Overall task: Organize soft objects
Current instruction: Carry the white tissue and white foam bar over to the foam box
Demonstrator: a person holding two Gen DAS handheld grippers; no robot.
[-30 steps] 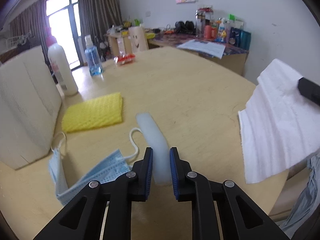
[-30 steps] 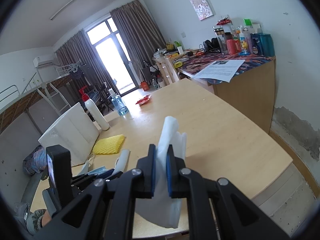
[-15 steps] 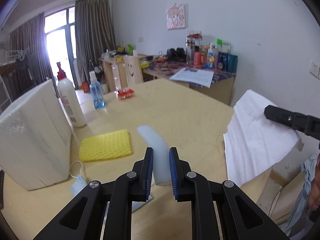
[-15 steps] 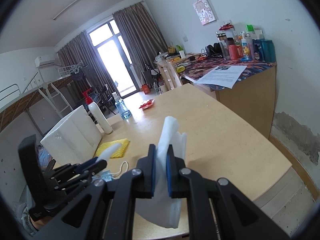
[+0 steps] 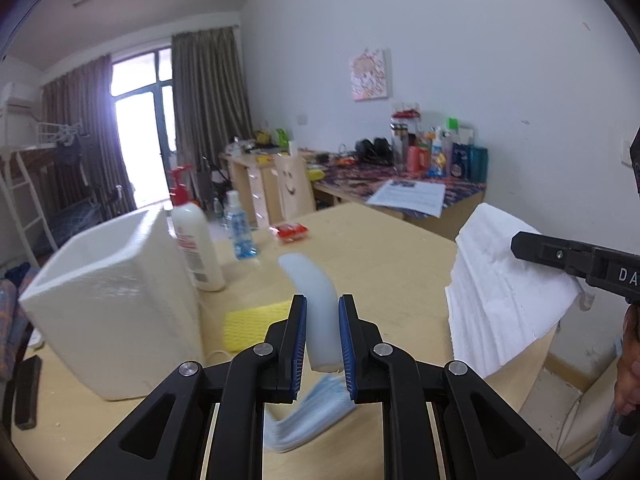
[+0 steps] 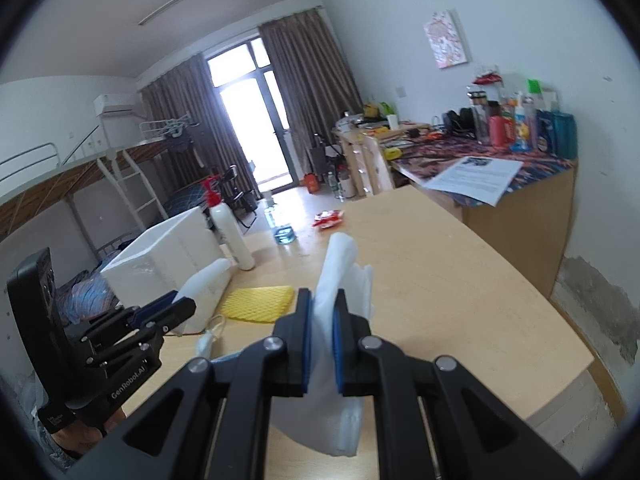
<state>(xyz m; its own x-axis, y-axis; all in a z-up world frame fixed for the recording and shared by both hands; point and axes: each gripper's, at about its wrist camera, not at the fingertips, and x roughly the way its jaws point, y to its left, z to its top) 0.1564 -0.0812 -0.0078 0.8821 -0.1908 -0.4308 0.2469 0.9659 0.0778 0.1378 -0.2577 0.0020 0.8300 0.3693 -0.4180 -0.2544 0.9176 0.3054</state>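
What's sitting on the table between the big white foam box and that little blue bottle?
A white pump bottle with a red top stands between the white foam box and the blue bottle, close beside the box. The left wrist view shows it best.

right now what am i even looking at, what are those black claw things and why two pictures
These are two handheld claws, one in each of a person's hands, each with a wide-angle camera looking along its fingers. So each picture is one claw's own view of the same wooden table.

The left claw is shut on a pale translucent soft strip. The right claw is shut on a white towel, which hangs below it.

On the table lie a yellow sponge cloth and a blue face mask, next to a white foam box, a white pump bottle, a blue-tinted bottle and a red snack packet.
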